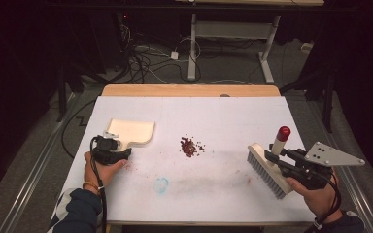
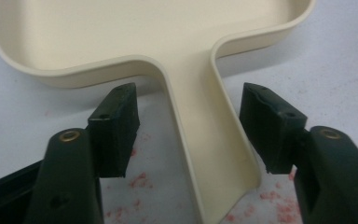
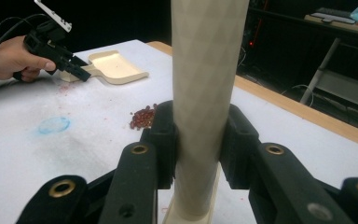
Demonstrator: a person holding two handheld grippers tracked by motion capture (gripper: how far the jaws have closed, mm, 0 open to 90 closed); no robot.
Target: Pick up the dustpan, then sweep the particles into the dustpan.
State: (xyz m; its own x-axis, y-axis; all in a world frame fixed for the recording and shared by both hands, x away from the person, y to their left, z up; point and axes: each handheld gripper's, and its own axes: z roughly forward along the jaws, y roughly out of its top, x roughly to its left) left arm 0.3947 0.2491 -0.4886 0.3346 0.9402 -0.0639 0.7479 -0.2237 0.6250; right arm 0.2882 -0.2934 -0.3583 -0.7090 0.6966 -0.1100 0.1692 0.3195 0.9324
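A cream dustpan [image 1: 131, 131] lies flat at the left of the white table cover, its handle [image 2: 205, 154] pointing toward me. My left gripper [image 1: 126, 151] straddles that handle: the jaws stand on either side of it with a gap at the left pad [image 2: 116, 130], so it is open [image 2: 189, 107]. A small pile of red bits [image 1: 190, 145] sits mid-table. At the right, my right gripper [image 1: 272, 158] is shut on the cream handle [image 3: 205, 93] of a hand brush [image 1: 267, 170] with a red cap, bristles facing the table.
A faint blue ring stain [image 1: 161, 184] and pink smears mark the white cover [image 1: 223, 116]. The table's wooden far edge [image 1: 189, 90] borders a floor with cables and desk legs. From the right gripper view, the left hand [image 3: 9, 60] and dustpan [image 3: 114, 65] sit far left.
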